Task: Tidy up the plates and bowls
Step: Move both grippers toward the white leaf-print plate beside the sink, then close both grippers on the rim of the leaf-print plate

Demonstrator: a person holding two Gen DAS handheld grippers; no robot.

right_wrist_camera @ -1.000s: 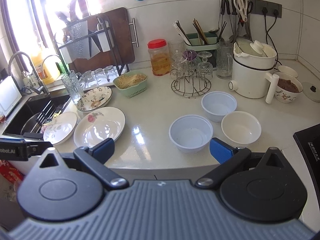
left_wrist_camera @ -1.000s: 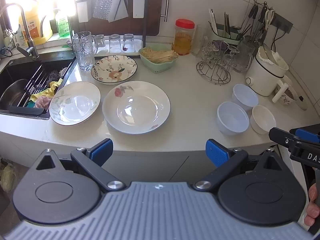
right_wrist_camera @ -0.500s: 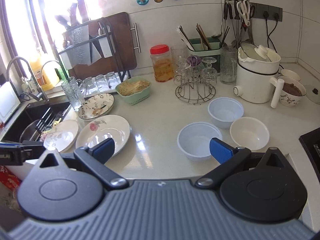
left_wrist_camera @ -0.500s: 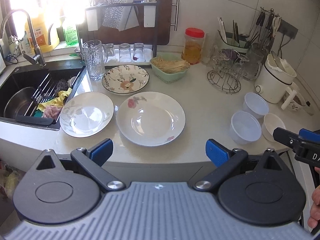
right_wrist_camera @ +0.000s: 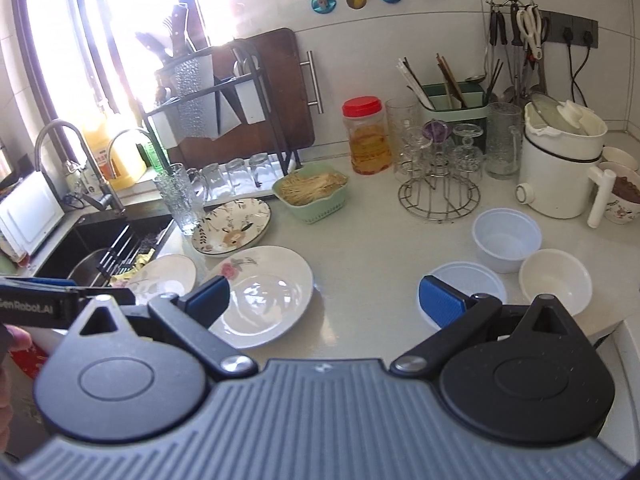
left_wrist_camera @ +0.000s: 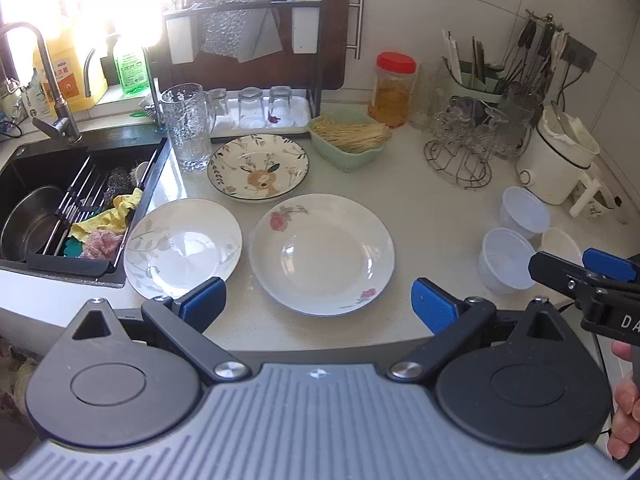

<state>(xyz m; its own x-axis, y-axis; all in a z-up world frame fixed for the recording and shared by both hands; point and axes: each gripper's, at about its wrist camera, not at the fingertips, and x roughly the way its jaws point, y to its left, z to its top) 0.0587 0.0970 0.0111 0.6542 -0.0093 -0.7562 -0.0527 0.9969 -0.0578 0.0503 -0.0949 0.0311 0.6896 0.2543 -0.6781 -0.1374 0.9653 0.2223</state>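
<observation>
Both tongs are hanging spread and empty at the near edge of the bench. The left tongs are facing the large rose-printed plate just ahead; the leaf-patterned plate is sitting ahead to their left. The right tongs are nearing the translucent plastic bowl. The plates are looking glossy and shallow, so biting the raised rim squarely is probably the best approach.
</observation>
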